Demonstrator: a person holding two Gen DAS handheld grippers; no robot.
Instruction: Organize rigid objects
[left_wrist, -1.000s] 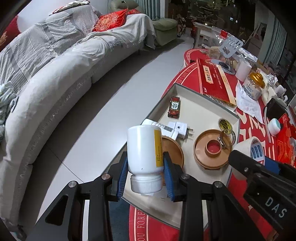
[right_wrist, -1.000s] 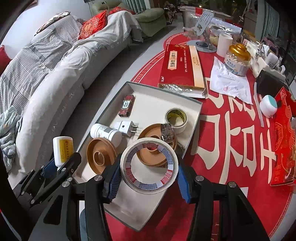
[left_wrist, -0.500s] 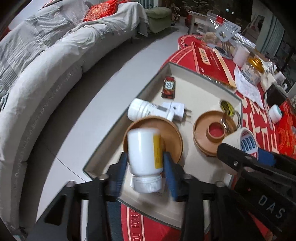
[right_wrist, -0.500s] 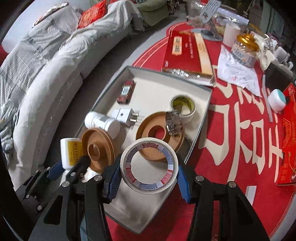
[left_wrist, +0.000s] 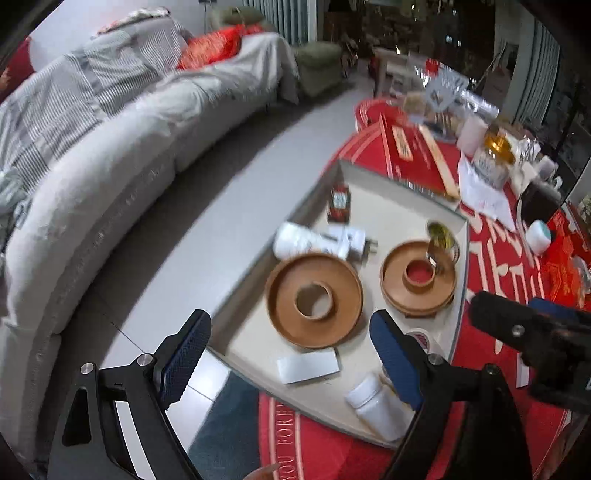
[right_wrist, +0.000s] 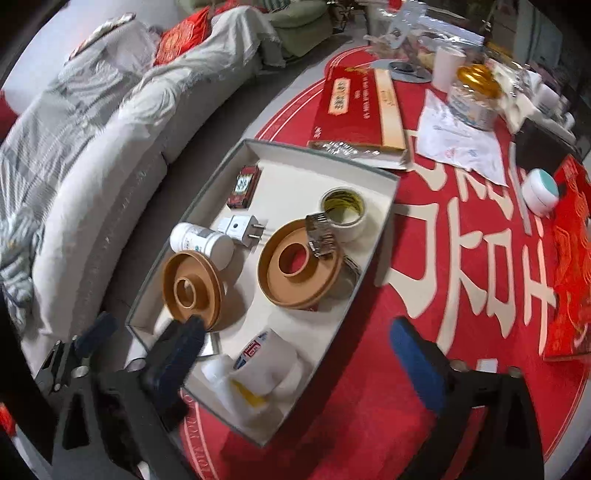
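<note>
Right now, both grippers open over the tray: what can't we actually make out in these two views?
- White bottle, left wrist view: the left gripper's right finger covers its side; label unreadable.
- Tape roll, right wrist view: motion-blurred; its printing can't be read, nor whether it touches the bottle.
- Metal clip on the brown ring dish: too small to identify.
- Tray's near-left corner, right wrist view: hidden behind the gripper fingers.

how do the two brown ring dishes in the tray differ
The left brown ring dish sits near the tray's left wall with nothing on it; the right brown ring dish carries a metal clip on its rim. The left one touches the white bottle; the right one lies against the yellowish tape roll. Both are round, brown, with a raised centre ring, lying flat.
</note>
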